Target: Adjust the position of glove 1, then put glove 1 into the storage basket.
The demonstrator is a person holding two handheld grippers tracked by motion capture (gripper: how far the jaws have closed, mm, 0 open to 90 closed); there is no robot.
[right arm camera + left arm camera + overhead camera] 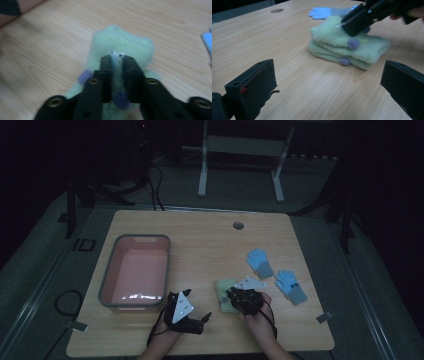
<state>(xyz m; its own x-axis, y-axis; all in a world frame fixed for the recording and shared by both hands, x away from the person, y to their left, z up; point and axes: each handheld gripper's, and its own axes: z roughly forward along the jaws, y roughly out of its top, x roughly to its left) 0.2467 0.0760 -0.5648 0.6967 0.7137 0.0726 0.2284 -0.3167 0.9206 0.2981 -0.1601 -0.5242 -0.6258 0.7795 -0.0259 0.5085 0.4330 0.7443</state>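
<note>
The wooden table (210, 240) holds a pink bin (135, 270) on its left side. Two blue gloves (277, 275) lie to the right. Near the front sits a stack of fuzzy green gloves (347, 47). The right gripper (117, 58) pinches the top green glove, jaws almost together. The left gripper (192, 320) waits beside, jaws wide apart. Next it probably needs to lift gently toward the bin.

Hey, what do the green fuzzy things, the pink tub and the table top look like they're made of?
Green socks: soft fleecy knit, judging by the fuzzy, blurred nap, with small purple dots. The right gripper pinches the top layer.
Pink tub: probably moulded plastic, smooth with a grey rim and a glossy glint on its floor.
Table: wood-grain surface, likely laminate; matte, even streaks.
</note>
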